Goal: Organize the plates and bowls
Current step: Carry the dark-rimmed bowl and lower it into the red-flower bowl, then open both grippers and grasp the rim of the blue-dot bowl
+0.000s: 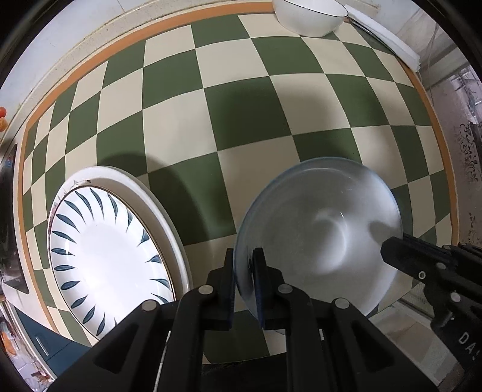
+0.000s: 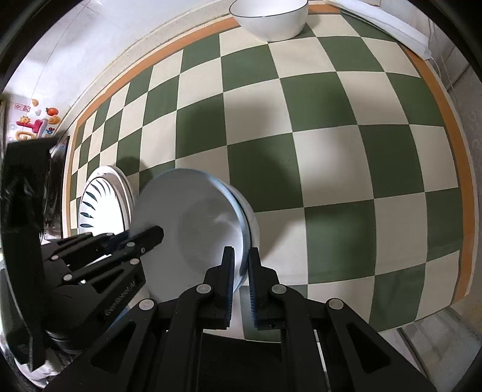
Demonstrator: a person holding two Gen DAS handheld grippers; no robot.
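Overhead, both cameras looked down on a table (image 1: pixel 271 99) covered by a green-and-cream checkered cloth with an orange border. At the far left of the left wrist view lay a white plate with blue leaf marks (image 1: pixel 105 256), stacked on a plain white plate (image 1: pixel 168 211) whose rim showed around it (the same stack appeared small at the left of the right wrist view (image 2: pixel 99 193)). Just right of that stack, apart from it, was the pale blue bowl (image 1: pixel 325 229), held between the two tools and blurred at its rim; whether it touched the cloth could not be told. The left tongs (image 1: pixel 243 271) were clenched on the bowl's near-left rim, one finger outside the wall and one inside. The right tongs (image 2: pixel 241 268) were likewise clenched on the opposite rim, the wall pinched between the pads. In the left wrist view the right tool reached in from the right edge over the bowl's rim; in the right wrist view the left tool entered from the left, its tip over the bowl (image 2: pixel 195 229). Far off, at the cloth's back edge, stood a white bowl with a dark rim (image 1: pixel 313 18), well apart from the rest.
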